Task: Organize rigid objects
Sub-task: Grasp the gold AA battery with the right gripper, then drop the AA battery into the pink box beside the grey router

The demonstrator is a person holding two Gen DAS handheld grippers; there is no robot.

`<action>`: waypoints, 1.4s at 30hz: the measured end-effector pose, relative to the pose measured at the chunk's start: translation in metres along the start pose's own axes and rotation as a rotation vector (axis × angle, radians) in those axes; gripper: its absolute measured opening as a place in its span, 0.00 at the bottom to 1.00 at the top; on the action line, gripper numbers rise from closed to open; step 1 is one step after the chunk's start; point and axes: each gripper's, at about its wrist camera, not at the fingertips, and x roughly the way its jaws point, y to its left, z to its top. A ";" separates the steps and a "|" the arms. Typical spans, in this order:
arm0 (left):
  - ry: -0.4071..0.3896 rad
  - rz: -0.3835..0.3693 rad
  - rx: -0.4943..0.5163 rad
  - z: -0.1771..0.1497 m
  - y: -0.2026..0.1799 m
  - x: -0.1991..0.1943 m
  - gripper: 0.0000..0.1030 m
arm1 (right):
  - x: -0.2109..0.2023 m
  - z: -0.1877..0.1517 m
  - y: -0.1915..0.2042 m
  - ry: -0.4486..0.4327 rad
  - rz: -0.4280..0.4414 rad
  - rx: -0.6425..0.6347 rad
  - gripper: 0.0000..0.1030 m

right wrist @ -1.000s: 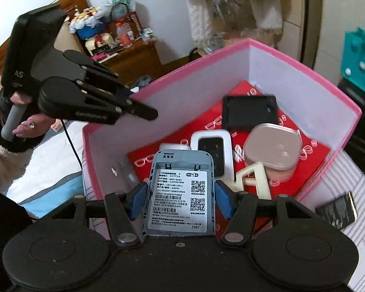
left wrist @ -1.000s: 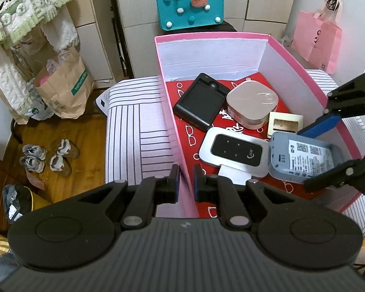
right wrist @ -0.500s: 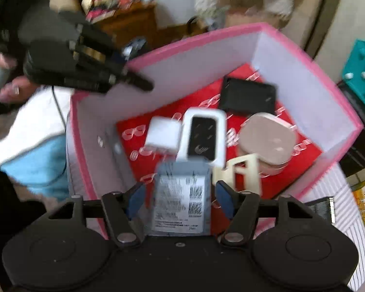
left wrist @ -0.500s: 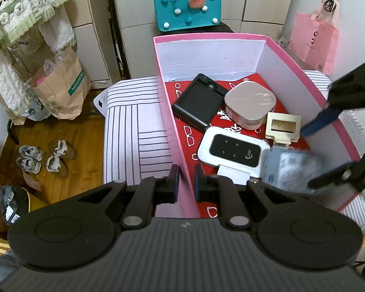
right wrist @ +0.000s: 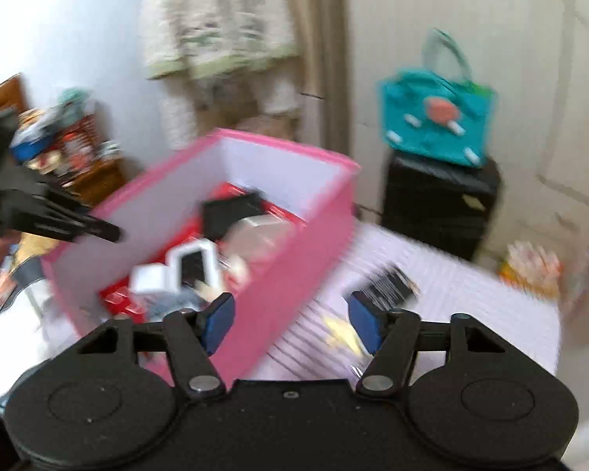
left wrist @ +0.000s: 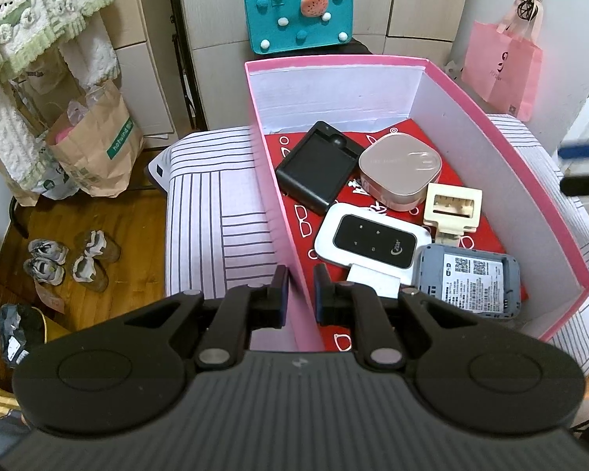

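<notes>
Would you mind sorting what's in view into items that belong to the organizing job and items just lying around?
Job items:
pink box
grey router
white hotspot
black charger cradle
rose-gold case
cream clip
left gripper
right gripper

Lying about:
teal bag
pink bag
paper bag
shoes

Little can be read with certainty. The brown paper bag [left wrist: 98, 145] on the floor carries a green strip with white lettering that seems to read "hotwind". The grey device [left wrist: 469, 282] in the pink box [left wrist: 491, 117] bears a white label with two QR codes and print too fine to read.
</notes>
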 end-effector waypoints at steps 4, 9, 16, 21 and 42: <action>-0.003 -0.009 -0.008 -0.001 0.002 0.000 0.12 | 0.010 -0.039 -0.012 0.020 -0.023 0.134 0.62; -0.010 -0.019 -0.025 -0.002 0.005 0.000 0.12 | 0.020 -0.078 -0.010 -0.008 -0.015 0.241 0.62; -0.017 -0.023 -0.033 -0.003 0.006 -0.001 0.12 | 0.046 -0.088 0.004 -0.041 -0.127 0.247 0.62; -0.019 -0.017 -0.027 -0.003 0.005 -0.001 0.12 | 0.063 -0.082 0.021 -0.078 -0.215 0.175 0.64; -0.019 -0.016 -0.025 -0.003 0.003 0.000 0.12 | 0.001 -0.032 0.027 -0.208 -0.048 0.095 0.47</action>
